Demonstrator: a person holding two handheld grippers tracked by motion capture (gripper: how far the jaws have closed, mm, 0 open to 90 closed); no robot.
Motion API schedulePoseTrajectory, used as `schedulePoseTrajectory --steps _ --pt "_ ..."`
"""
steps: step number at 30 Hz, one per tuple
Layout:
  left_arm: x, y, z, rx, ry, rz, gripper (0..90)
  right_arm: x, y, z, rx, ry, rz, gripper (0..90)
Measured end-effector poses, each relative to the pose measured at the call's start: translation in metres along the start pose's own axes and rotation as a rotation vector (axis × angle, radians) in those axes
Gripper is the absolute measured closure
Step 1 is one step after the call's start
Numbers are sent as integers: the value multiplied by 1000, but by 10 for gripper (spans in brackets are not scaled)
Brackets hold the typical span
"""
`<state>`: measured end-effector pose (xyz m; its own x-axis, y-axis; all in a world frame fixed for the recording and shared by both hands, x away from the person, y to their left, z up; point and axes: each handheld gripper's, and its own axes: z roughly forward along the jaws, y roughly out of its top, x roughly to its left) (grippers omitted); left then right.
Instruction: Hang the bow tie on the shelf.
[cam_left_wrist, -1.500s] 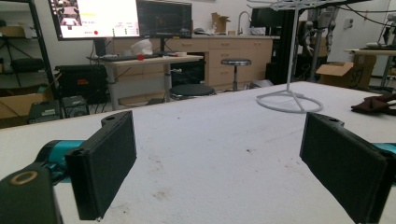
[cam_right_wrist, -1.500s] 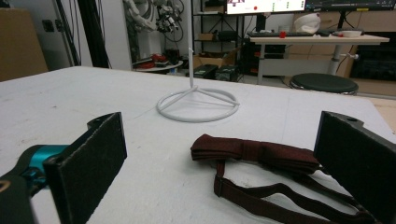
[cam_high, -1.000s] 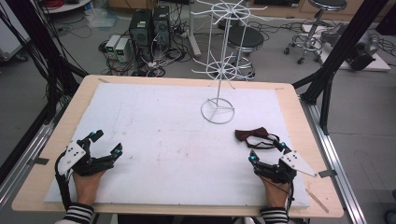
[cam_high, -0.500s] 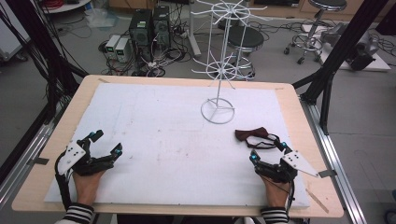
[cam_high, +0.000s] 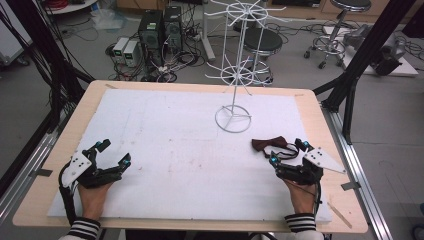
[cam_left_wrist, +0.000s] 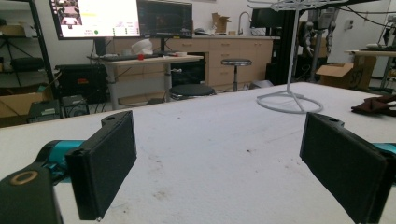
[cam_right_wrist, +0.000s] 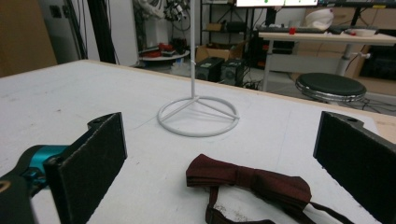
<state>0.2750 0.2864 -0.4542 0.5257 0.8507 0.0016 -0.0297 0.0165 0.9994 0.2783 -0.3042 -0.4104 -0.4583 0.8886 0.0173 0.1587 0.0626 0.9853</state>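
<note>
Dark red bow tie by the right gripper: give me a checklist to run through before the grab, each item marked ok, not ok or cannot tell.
1. Right gripper open: ok, jaws stand wide apart.
2. Dark red fabric bow tie between the jaw lines: ok in the right gripper view; it lies flat on the white foam table cover, not yet touched.
3. Thin strap of the bow tie clear of the jaws: cannot tell, it trails toward the gripper and off the frame.
4. White wire display stand upright, apart from the tie: ok.
5. Left gripper open and holding nothing: ok, it sits at the table's near left.
</note>
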Motion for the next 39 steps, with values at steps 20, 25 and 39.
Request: schedulePoseTrajectory --steps 20,25,39 --pt "0 0 0 -1 2 0 112 -22 44 33 220 144 -97 19" --pt "1 0 0 2 2 0 112 -32 52 43 277 193 -124 19" --pt "1 0 0 0 -1 -2 112 -51 70 72 451 332 -214 19"
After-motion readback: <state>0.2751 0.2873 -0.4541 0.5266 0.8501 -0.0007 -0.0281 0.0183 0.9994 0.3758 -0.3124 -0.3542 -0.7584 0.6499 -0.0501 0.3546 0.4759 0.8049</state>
